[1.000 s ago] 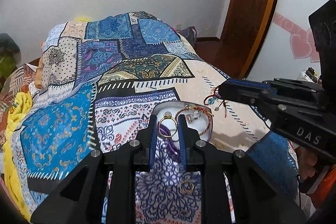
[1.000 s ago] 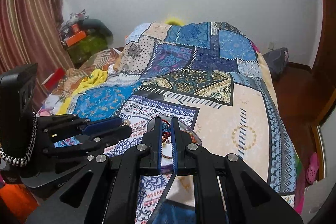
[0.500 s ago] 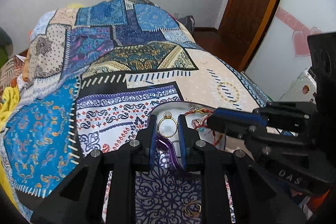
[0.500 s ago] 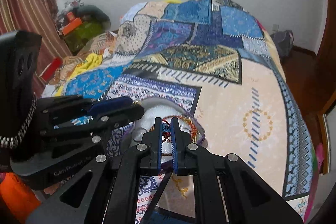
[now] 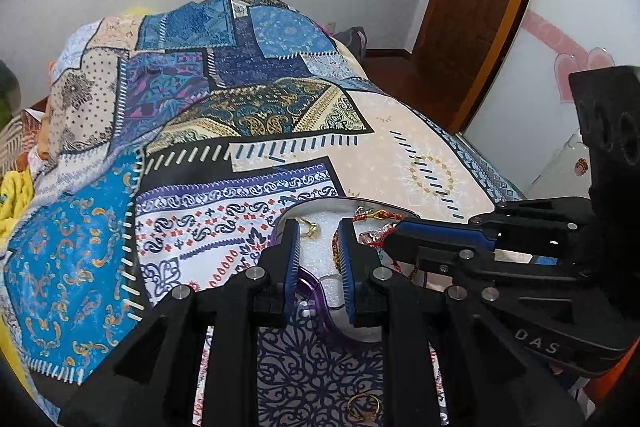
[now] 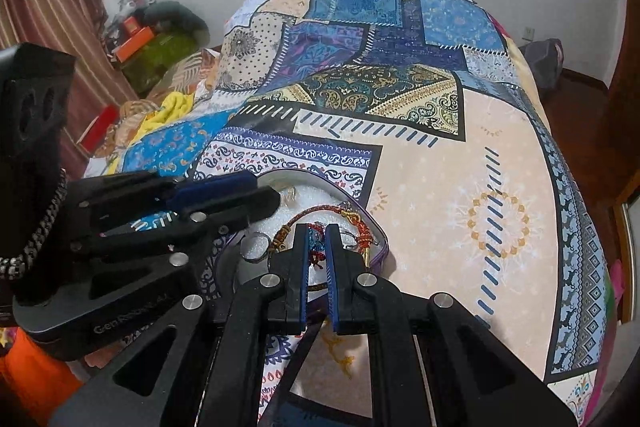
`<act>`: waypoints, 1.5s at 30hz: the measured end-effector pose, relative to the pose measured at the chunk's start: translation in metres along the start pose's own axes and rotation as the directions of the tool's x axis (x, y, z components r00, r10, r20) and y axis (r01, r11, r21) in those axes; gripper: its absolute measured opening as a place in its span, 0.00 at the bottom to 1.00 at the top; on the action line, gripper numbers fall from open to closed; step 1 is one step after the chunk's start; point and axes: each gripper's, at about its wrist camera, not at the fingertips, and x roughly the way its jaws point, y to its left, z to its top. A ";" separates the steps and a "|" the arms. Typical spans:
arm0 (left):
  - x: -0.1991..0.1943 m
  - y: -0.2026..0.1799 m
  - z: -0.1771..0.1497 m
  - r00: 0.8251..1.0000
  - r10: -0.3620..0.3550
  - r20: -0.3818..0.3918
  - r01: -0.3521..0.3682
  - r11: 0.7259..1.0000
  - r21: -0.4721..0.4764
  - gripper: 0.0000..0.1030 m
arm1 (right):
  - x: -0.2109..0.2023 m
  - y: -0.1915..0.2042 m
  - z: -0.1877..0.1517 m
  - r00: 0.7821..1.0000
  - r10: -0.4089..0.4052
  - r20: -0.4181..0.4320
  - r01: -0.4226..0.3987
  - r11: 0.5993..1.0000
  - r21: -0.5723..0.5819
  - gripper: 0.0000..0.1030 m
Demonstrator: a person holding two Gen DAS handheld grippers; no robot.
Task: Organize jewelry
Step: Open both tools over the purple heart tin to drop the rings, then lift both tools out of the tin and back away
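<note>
A purple-rimmed jewelry box [image 5: 316,205] with white foam inside lies on the bed. My left gripper [image 5: 319,231] is shut on its near rim, and the purple edge runs between the pads. A gold ring [image 5: 308,227] rests on the foam. My right gripper [image 6: 317,231] is shut on a red cord bracelet [image 6: 316,241] with blue beads, low over the box [image 6: 382,239]. A red-and-gold braided bracelet [image 6: 320,209] and a silver ring [image 6: 256,247] lie inside. The left gripper [image 6: 272,203] shows at the box's left side, the right gripper [image 5: 394,235] at its right.
The patchwork bedspread [image 5: 248,115] covers the whole bed. A loose gold ring [image 5: 362,407] lies on it in front of the box. A wooden door [image 5: 480,7] stands at the right; clutter and a curtain [image 6: 60,7] fill the left.
Both grippers have sunk toward the bed. The right gripper has carried the red bracelet from off the box's right side to just over the box. The left grip is unchanged.
</note>
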 end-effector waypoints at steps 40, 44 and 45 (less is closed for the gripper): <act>-0.106 -0.004 -0.061 0.991 0.133 0.019 -0.133 0.991 -0.001 0.41 | -0.069 0.039 -0.024 0.992 -0.081 0.091 0.088 0.994 -0.066 0.39; -0.107 -0.005 -0.075 0.992 0.128 -0.005 -0.129 0.992 -0.004 0.41 | -0.072 0.042 -0.031 0.993 -0.089 0.084 0.095 0.993 -0.073 0.39; -0.106 -0.006 -0.078 0.992 0.124 -0.015 -0.124 0.992 -0.005 0.41 | -0.071 0.043 -0.033 0.993 -0.088 0.079 0.094 0.993 -0.072 0.39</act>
